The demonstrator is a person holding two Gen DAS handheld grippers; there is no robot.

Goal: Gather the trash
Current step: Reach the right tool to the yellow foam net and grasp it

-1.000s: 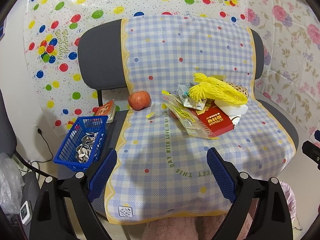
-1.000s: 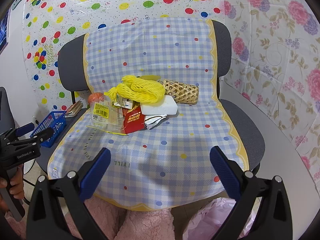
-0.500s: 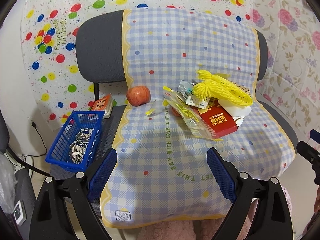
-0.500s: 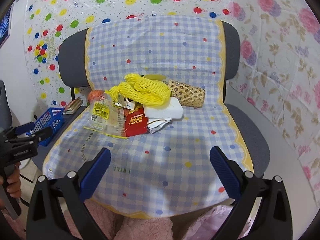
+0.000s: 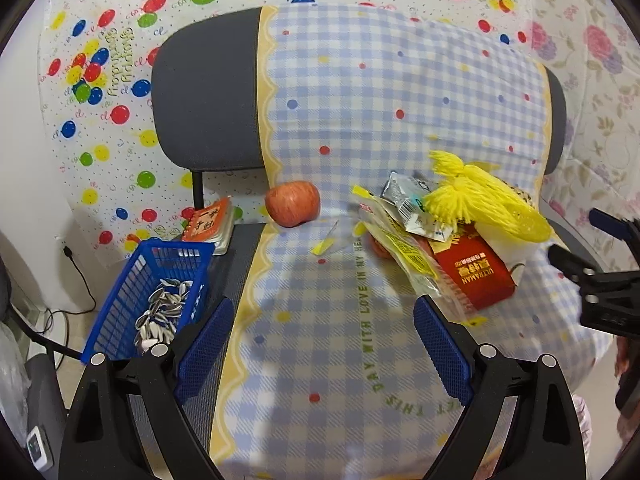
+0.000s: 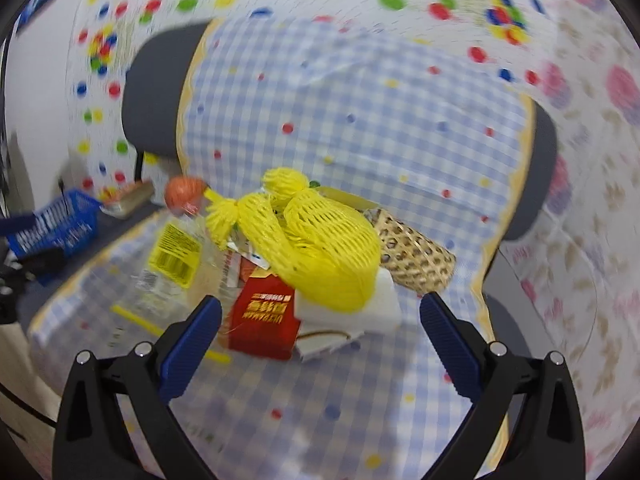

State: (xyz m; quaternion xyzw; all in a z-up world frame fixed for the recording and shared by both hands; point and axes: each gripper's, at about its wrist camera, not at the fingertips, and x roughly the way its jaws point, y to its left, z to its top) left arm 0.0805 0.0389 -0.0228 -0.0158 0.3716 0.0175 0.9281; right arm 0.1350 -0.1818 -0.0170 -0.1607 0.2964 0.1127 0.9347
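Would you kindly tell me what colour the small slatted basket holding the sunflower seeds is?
The basket is blue; the left wrist view shows it best.

A blue-and-white checked cloth dotted red, yellow and blue (image 5: 360, 128) covers the grey padded chair (image 5: 208, 96), carrying a yellow foam mesh net (image 6: 320, 248), a red cardboard packet with gold lettering (image 6: 264, 320), a reddish-orange apple (image 5: 293, 203) and a tan woven basket (image 6: 412, 252).

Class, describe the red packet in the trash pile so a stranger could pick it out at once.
Find the checked cloth covering the chair seat; a trash pile sits towards its right. The red packet lies at the pile's front, partly under the yellow foam net. It alone is red with gold lettering.
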